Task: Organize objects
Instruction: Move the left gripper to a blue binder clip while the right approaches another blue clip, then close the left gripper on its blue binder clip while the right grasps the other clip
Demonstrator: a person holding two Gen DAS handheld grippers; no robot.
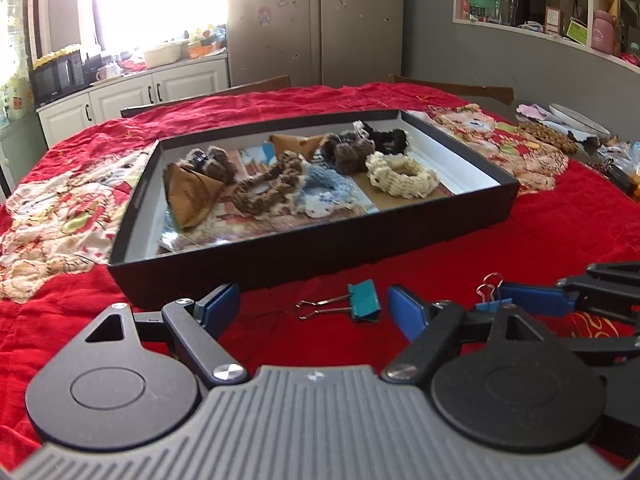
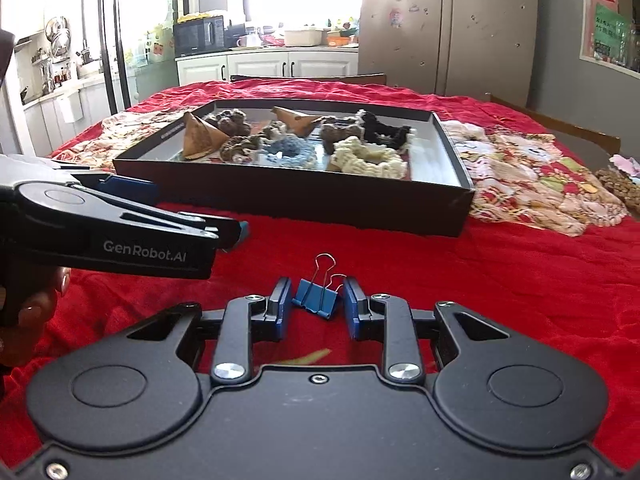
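Right tongs (image 2: 316, 304) slightly parted around blue binder clip (image 2: 316, 300).

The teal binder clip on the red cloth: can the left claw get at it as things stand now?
Probably yes. The teal binder clip lies free on the red cloth, just ahead of the open left claw, short of the black box. Nothing lies between them.

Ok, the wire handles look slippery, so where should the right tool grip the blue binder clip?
Grip the blue binder clip by its folded metal body, straight from the near side: the right tool already has a finger on each side of it, jaws open. The wire handles stick up and are thin.
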